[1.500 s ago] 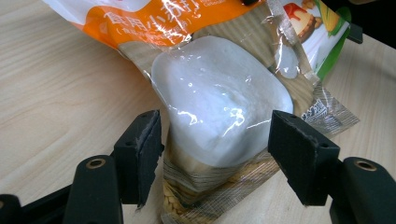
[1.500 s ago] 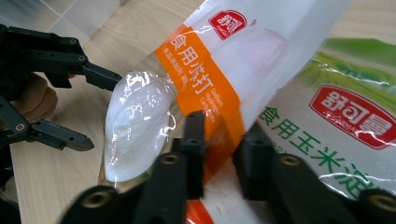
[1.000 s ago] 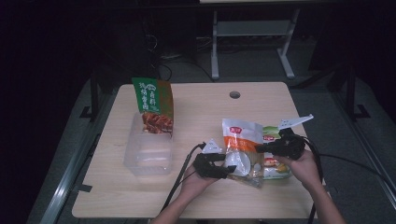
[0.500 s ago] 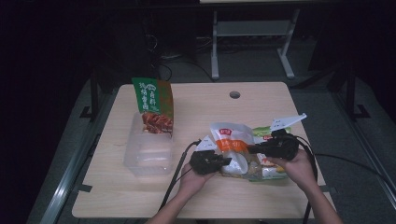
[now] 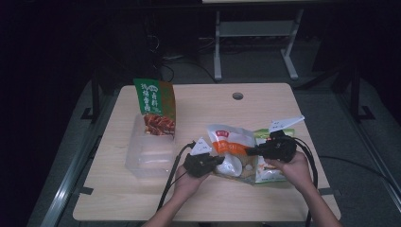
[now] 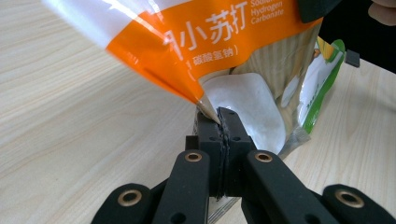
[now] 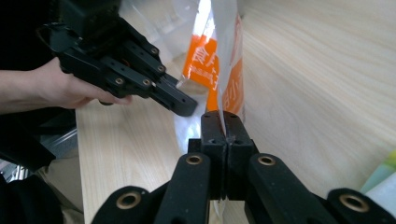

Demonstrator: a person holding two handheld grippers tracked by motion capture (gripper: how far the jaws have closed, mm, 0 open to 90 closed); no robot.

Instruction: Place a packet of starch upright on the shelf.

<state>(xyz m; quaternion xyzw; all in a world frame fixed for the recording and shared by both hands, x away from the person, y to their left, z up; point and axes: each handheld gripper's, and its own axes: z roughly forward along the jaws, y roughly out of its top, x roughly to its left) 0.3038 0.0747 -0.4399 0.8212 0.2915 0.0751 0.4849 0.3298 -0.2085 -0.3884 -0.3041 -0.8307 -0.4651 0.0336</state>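
An orange-and-white pouch of baking soda (image 5: 232, 142) hangs between my two grippers just above the table. My left gripper (image 5: 218, 161) is shut on the pouch's lower left edge; in the left gripper view (image 6: 220, 117) its pads pinch a corner of the orange film (image 6: 210, 32). My right gripper (image 5: 249, 152) holds the opposite edge. Its jaws have just been opening slightly, but in the right gripper view (image 7: 226, 120) the pads still press on the pouch's seam (image 7: 224, 60). The left gripper (image 7: 183, 105) shows beyond it, held by a hand.
A green-and-white packet (image 5: 267, 174) lies under the pouch at the right, also seen as a green-edged packet (image 6: 322, 84). A green snack bag (image 5: 155, 106) stands in a clear plastic box (image 5: 142, 163) at the left. A cable hole (image 5: 238, 96) is at the table's far side.
The left gripper's jaws, wide a second ago, have closed on the pouch's edge. The pouch has tipped from upright toward the left, and both hands have drifted a little to the left.
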